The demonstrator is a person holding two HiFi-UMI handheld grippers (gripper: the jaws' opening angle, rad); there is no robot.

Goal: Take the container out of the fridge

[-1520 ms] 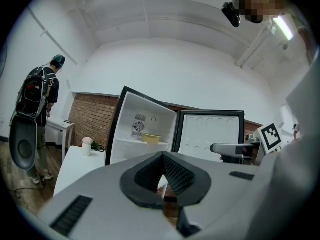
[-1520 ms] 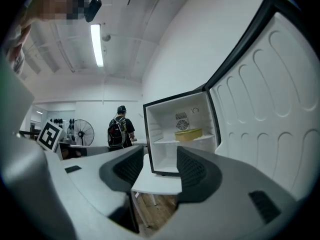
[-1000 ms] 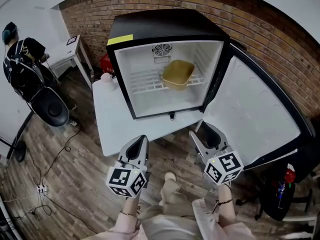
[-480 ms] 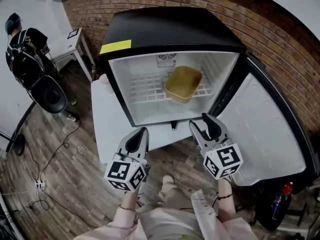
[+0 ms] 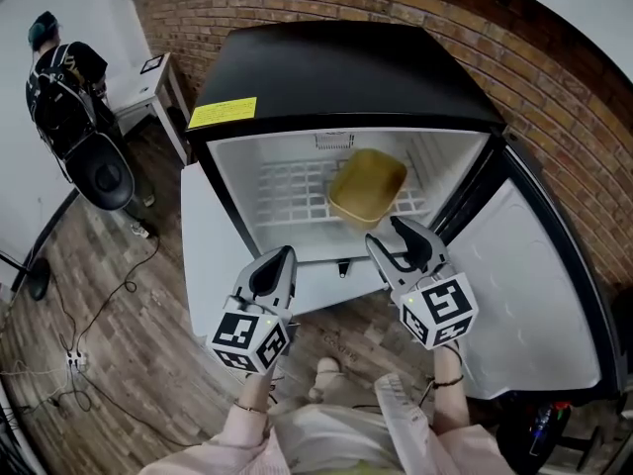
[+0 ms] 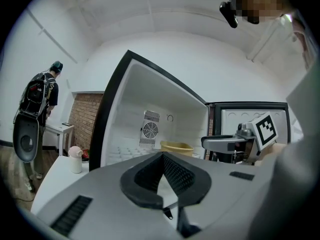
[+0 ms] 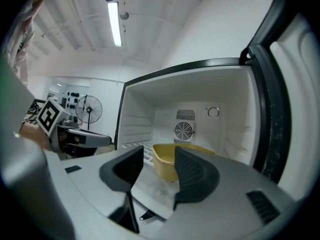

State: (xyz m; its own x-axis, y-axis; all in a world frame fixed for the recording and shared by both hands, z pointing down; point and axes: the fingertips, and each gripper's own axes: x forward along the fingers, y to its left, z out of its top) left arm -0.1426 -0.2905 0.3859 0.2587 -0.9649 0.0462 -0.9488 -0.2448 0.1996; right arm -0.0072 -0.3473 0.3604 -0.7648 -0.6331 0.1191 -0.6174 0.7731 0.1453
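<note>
A yellow container sits on the white wire shelf inside the open black fridge, right of the middle. In the right gripper view the yellow container shows between and beyond the jaws, in front of the fan grille. My right gripper is open and empty, its tips at the fridge's front lower edge, just short of the container. My left gripper is shut and empty, lower and to the left, over the white table's edge. In its own view the left gripper points into the fridge, container beyond.
The fridge door stands swung open at the right. The fridge rests on a white table; a small pale bottle stands beside it. A person, a black chair and a white side table are at the far left. Cables lie on the floor.
Both grippers and the head have come closer to the fridge. The right gripper's tips have gone from below the table's edge up to the fridge opening. Jaw states look unchanged.
</note>
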